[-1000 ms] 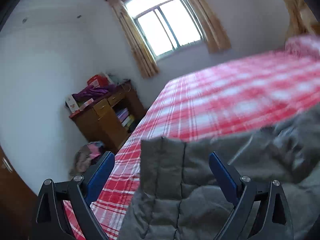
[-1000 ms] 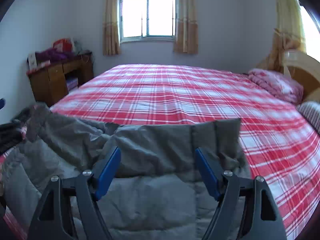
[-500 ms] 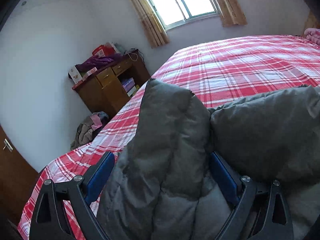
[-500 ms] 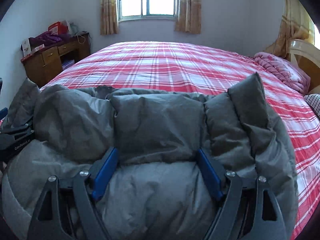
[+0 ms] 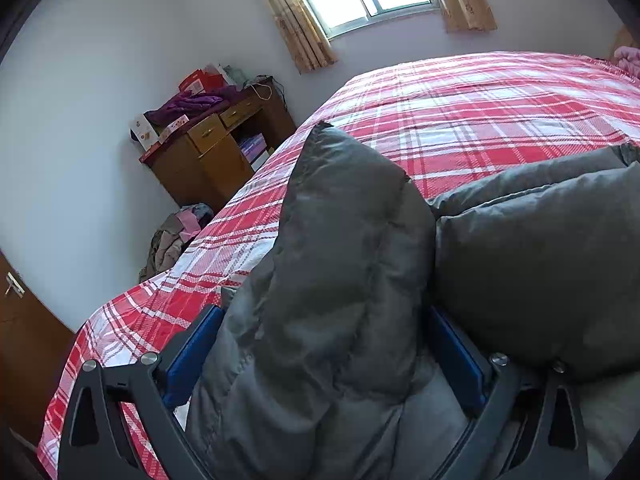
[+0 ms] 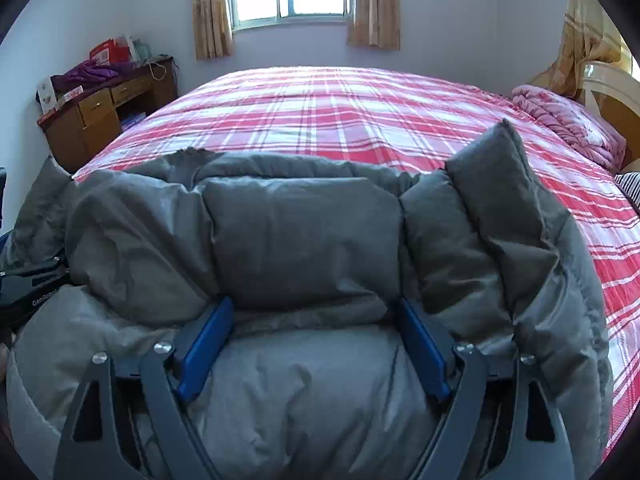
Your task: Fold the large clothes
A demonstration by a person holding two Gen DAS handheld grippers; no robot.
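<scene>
Both hand-held gripper (image 6: 312, 344) jaws straddle grey jacket (image 6: 304, 240) fold.

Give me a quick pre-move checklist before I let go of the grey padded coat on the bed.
1. Coat lying on the plaid bed: ok.
2. Folded layer stacked over the lower one: ok.
3. Right gripper pads clear of fabric: cannot tell; wide apart, padding bulges between.
4. Left gripper released: cannot tell; coat fills the gap.
5. Bed beyond the coat bare: ok.
6. Corners flat: not ok; both stick up.
</scene>
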